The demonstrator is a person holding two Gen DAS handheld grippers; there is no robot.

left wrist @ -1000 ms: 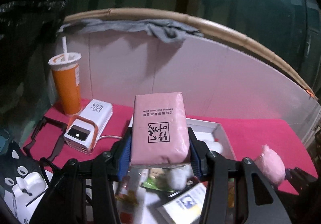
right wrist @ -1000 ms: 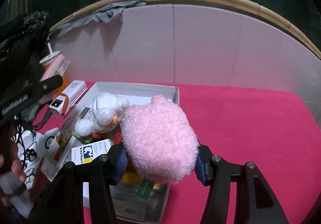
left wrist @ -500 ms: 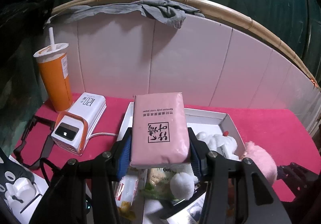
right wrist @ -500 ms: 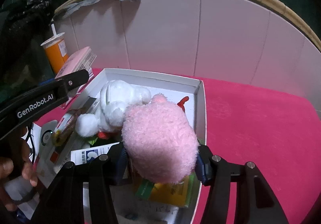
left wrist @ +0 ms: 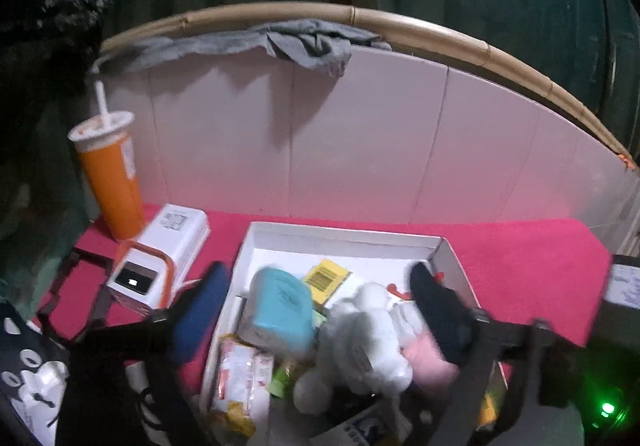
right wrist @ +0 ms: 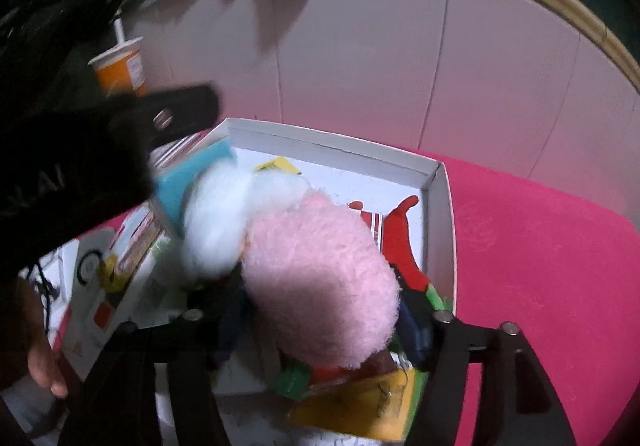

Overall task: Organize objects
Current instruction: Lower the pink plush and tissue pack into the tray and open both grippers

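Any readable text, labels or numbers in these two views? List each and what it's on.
"AI": on the left gripper, read in the right wrist view; the letters before it are hidden.
Power bank label: blurred, unreadable.
Cup print: too small to read.
Yellow box: barcode only, digits unreadable.

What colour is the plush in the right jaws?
Pale pink plush, clearest in the right wrist view.

A lived-in home corner: a magenta cloth-covered table (left wrist: 520, 246) stands against a white tiled wall (left wrist: 360, 134) topped by a bamboo rail (left wrist: 460, 34) with a crumpled grey cloth (left wrist: 304, 42) draped over it. An orange takeaway cup with a straw (left wrist: 110, 174) and a white-and-orange power bank (left wrist: 160, 254) sit beside a cluttered white cardboard box (left wrist: 344, 232) (toys and snack packets inside).
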